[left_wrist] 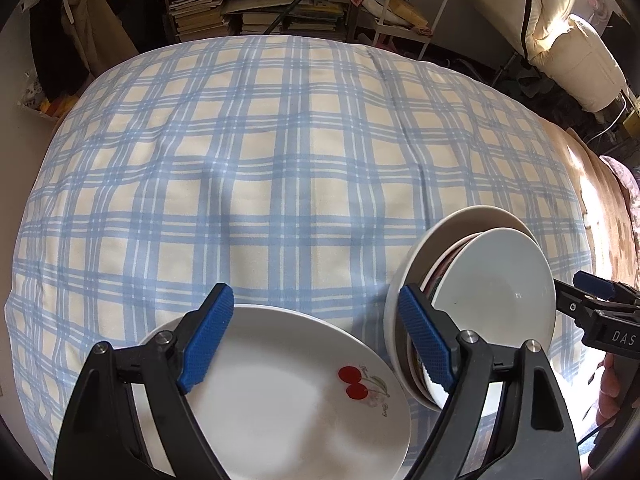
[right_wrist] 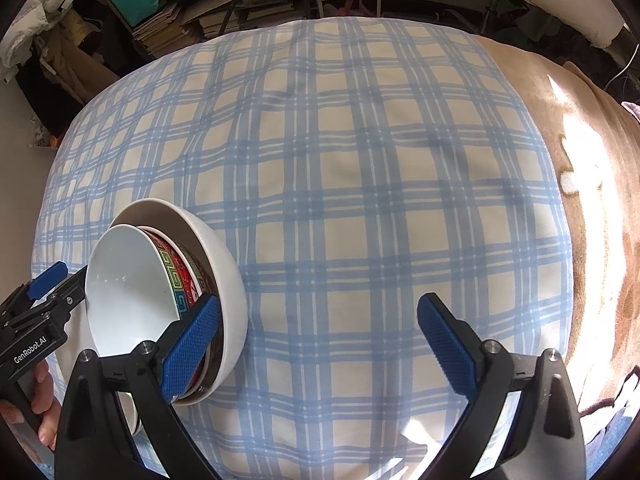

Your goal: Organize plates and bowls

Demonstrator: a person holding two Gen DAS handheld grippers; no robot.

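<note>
Your left tongs (left_wrist: 316, 344) stand wide over the cherry plate (left_wrist: 280, 396) on the checked cloth (left_wrist: 280, 168), your right tongs (right_wrist: 320, 344) gape empty beside the tilted bowl stack (right_wrist: 168, 296), so steady the stack before lifting the plate.

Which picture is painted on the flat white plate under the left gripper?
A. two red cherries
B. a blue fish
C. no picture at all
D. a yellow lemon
A: the plate shows two round red cherries with thin stems near its right side, just below the left gripper.
</note>
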